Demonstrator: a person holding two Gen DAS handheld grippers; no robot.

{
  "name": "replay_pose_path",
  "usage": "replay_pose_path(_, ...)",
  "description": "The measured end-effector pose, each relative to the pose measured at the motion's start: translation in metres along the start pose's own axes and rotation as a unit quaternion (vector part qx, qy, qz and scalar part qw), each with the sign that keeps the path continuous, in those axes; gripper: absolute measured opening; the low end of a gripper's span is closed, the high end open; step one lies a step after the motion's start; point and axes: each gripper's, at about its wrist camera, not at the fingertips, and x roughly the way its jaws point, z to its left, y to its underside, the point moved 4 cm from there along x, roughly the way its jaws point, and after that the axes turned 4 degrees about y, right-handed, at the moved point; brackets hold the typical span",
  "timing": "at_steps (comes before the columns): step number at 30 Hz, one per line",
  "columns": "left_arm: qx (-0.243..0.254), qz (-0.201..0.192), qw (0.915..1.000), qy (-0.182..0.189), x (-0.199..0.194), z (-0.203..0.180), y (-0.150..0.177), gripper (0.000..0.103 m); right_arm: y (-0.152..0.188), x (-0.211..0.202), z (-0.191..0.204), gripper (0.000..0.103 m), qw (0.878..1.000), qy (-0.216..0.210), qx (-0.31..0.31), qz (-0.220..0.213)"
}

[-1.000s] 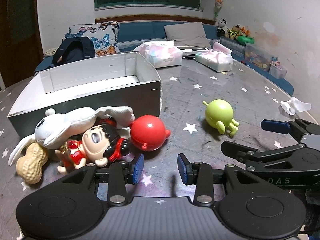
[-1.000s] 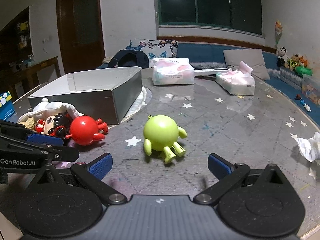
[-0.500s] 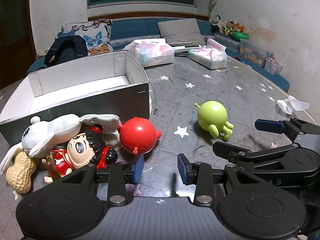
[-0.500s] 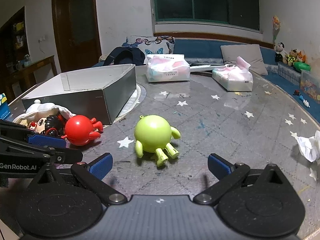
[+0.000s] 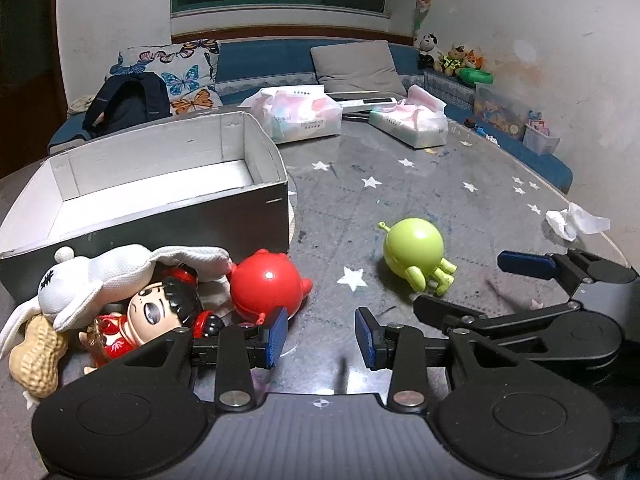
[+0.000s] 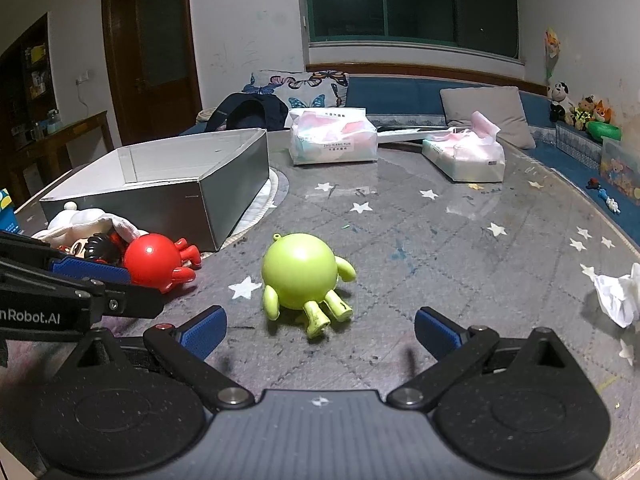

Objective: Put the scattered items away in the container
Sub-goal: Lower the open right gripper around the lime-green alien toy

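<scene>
Two claws are up and neither holds anything. Your right claw (image 6: 320, 330) is spread wide, with the green round toy (image 6: 299, 278) lying on its side just ahead of the gap, a little left of centre, feet toward you. Your left claw (image 5: 320, 338) is at a narrower gap, with the red round toy (image 5: 266, 285) just ahead of its left finger (image 5: 274, 336); whether that finger touches the toy I cannot tell.

Further to the left of the left claw sit the doll (image 5: 160, 314), the white plush (image 5: 120, 276) draped over it, and the peanut toy (image 5: 34, 358), all bunched against the near wall of the grey box (image 5: 172, 224). That box stands ahead and left of both claws, open at the top, and looks to have nothing in it as far as its floor shows, so the tidying seems to be at its first pick.

For the next move, ease the right claw forward until the green body sits between the pads, and close across its widest part, since a smooth ball may squirt out. Then lift and carry it left over the box rim. Mind the other claw crossing your path. The tissue packs (image 6: 334, 136) and crumpled paper (image 6: 618, 292) lie well apart from the toys.
</scene>
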Motion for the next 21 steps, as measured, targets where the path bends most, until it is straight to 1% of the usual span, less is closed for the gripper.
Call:
replay_pose_path(5, -0.001, -0.002, 1.0, 0.007, 0.001, -0.002, -0.007, 0.04, -0.002, 0.002, -0.001, 0.098, 1.0, -0.002, 0.002, 0.002)
replay_pose_path(19, -0.012, 0.003, 0.999, 0.043, 0.016, -0.008, -0.027, 0.04, -0.006, 0.015, -0.006, 0.094, 1.0, -0.009, 0.008, 0.009)
replay_pose_path(21, -0.009, 0.003, 0.9988, 0.047, 0.019, -0.01, -0.03, 0.04, -0.006, 0.015, -0.006, 0.092, 1.0, -0.009, 0.009, 0.01)
